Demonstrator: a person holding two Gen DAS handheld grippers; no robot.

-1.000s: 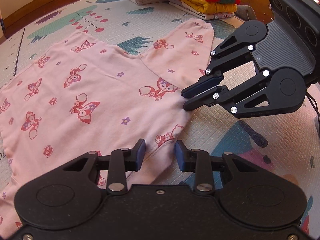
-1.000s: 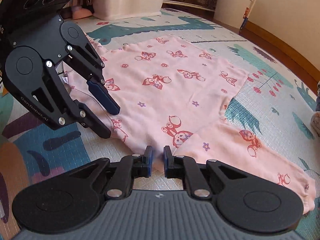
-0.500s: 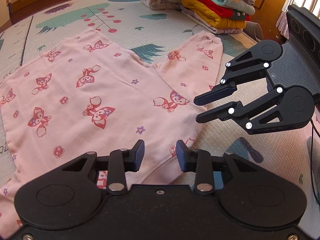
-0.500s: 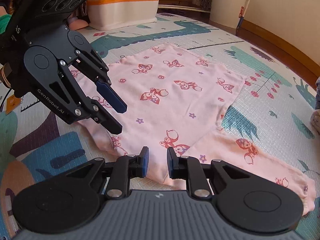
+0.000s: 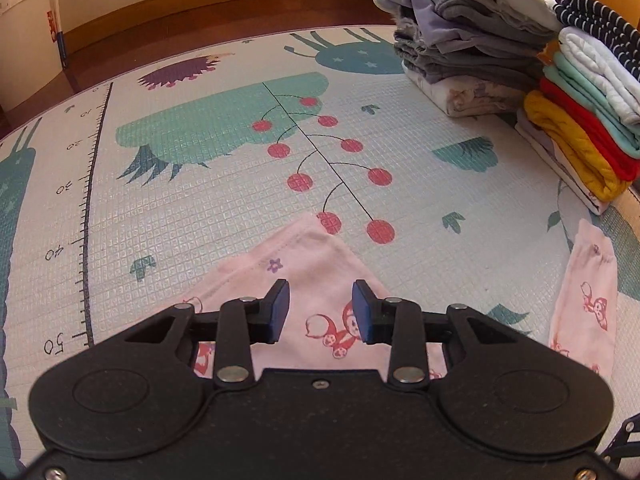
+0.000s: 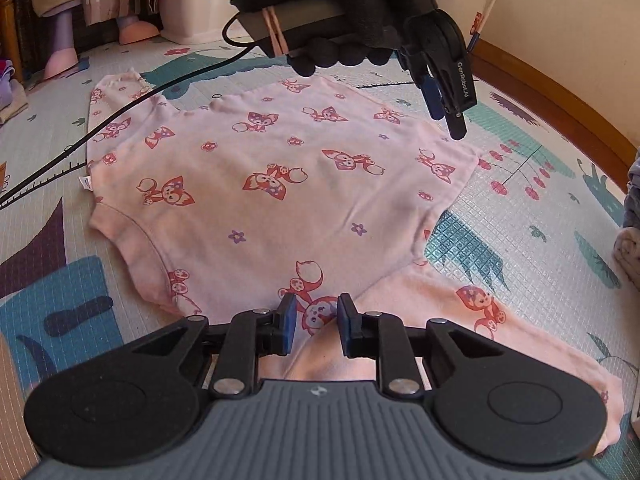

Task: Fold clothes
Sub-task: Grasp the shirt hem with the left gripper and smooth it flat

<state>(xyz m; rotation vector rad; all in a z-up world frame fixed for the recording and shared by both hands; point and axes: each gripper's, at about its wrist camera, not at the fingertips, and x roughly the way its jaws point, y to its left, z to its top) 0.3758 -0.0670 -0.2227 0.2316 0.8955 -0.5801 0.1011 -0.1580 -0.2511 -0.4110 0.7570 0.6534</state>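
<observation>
A pink long-sleeved top (image 6: 280, 184) with a red fox print lies flat on the play mat. In the left wrist view only its far corner (image 5: 312, 256) and one sleeve end (image 5: 588, 300) show. My left gripper (image 5: 320, 312) is open and hovers over that corner. The right wrist view shows the left gripper (image 6: 448, 116) held by a gloved hand (image 6: 344, 40) above the top's far right corner. My right gripper (image 6: 316, 320) is open, low over the near edge where the sleeve (image 6: 480, 320) meets the body. Neither holds cloth.
Two stacks of folded clothes stand at the back right, a grey one (image 5: 472, 40) and a coloured one (image 5: 588, 120). The printed play mat (image 5: 224, 168) meets a wooden floor (image 5: 200, 12) beyond. A black cable (image 6: 120, 112) trails across the top's left sleeve. A white bin (image 6: 192, 12) stands behind.
My left gripper has swung from beside the right gripper, at the collar side, across the top to its far corner. The right gripper opened slightly wider and stayed near the sleeve joint.
</observation>
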